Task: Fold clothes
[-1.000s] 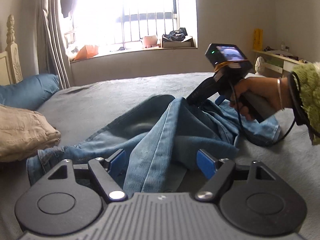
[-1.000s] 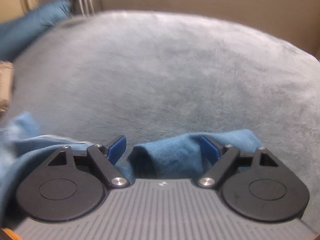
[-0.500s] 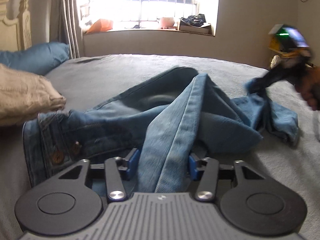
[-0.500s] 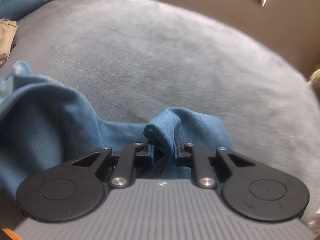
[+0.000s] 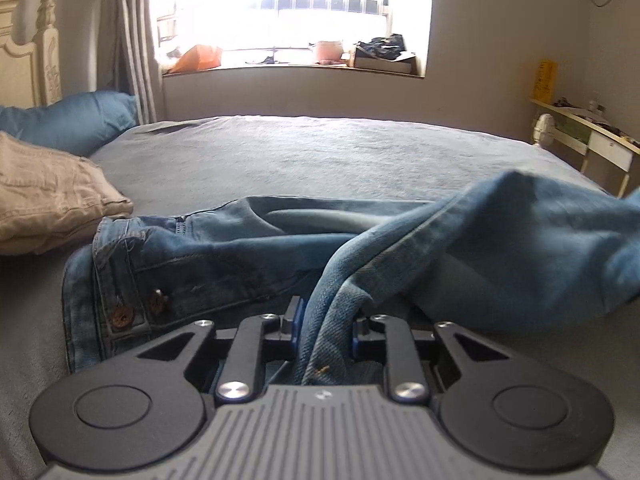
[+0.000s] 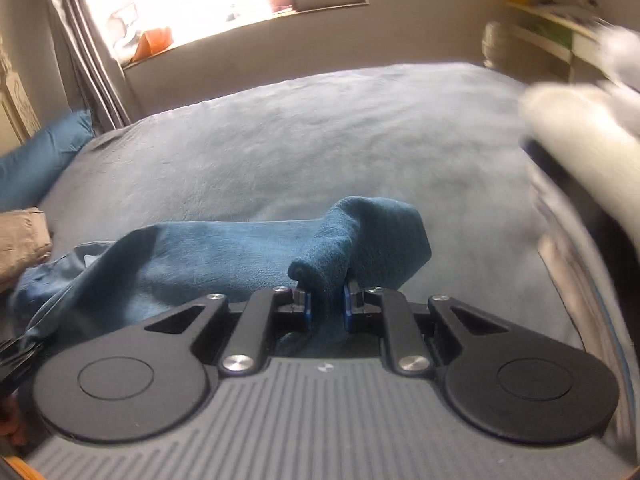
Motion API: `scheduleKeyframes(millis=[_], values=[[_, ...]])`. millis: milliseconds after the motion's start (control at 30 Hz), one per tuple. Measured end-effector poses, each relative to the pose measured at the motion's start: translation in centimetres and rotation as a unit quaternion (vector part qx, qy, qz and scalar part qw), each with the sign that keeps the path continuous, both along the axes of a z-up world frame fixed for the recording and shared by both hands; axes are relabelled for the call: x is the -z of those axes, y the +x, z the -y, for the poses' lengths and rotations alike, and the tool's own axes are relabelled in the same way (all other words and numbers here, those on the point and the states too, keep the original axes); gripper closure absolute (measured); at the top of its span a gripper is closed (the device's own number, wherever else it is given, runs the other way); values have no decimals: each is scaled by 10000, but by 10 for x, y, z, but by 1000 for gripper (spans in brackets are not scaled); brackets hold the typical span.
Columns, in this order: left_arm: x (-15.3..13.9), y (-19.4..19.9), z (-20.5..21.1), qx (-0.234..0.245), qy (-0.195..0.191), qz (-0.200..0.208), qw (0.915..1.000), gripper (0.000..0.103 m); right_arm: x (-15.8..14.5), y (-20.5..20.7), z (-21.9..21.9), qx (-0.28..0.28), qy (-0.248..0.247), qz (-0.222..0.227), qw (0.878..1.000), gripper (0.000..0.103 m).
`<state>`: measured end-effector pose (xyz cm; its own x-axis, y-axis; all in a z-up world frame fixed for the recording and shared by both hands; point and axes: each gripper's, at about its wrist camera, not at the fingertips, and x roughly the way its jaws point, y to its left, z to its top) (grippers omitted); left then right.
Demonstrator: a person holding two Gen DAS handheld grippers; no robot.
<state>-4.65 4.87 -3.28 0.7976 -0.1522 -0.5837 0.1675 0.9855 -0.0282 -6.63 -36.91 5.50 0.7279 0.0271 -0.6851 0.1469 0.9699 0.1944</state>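
Left gripper (image 5: 325, 326): fingers clamped on jeans (image 5: 240, 248) fold. Right gripper (image 6: 325, 305): fingers pinching jeans (image 6: 240, 252) end, raised off bed (image 6: 320, 128).

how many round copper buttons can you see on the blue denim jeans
2, side by side on the waistband of the blue denim jeans in the left wrist view: one round copper button and another to its right. Folds may hide others.

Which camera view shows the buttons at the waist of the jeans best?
The left wrist view: two brown buttons sit clearly on the waistband of the jeans, near the left gripper. The right wrist view shows only blue cloth pinched in the right gripper, no buttons.
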Motion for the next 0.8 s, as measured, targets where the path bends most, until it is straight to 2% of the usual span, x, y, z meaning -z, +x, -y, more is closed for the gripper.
scheduleKeyframes(millis=[133,200,333,367,400,433,500,533,567,700,800], values=[[-2,-10,3,290,62,-25,9996,82,-2,-49,5,84,129,-96,9998,92],[0,-14,4,419,117,-76,9990,82,6,-64,6,70,146,-283,9995,92],[3,-17,4,495,155,-121,9986,82,50,-78,7,-69,229,-965,9951,88],[3,-18,4,508,167,-124,9985,82,58,-80,8,-84,314,-1020,9942,86],[4,-19,4,521,178,-127,9984,82,61,-81,8,-89,356,-1014,9942,85],[4,-20,4,533,189,-130,9983,80,61,-81,8,-99,367,-1007,9942,79],[5,-21,4,559,211,-137,9981,77,59,-81,8,-100,331,-1007,9943,65],[5,-22,4,571,222,-140,9980,74,54,-80,10,-88,235,-1011,9946,52],[6,-23,4,584,234,-143,9979,71,49,-81,12,-90,135,-981,9950,45],[7,-26,3,629,261,-162,9975,61,22,-88,16,-212,-385,-663,9968,39],[-1,-34,-12,581,-11,-273,9979,57,3,-88,13,-364,-576,-219,9974,38]])
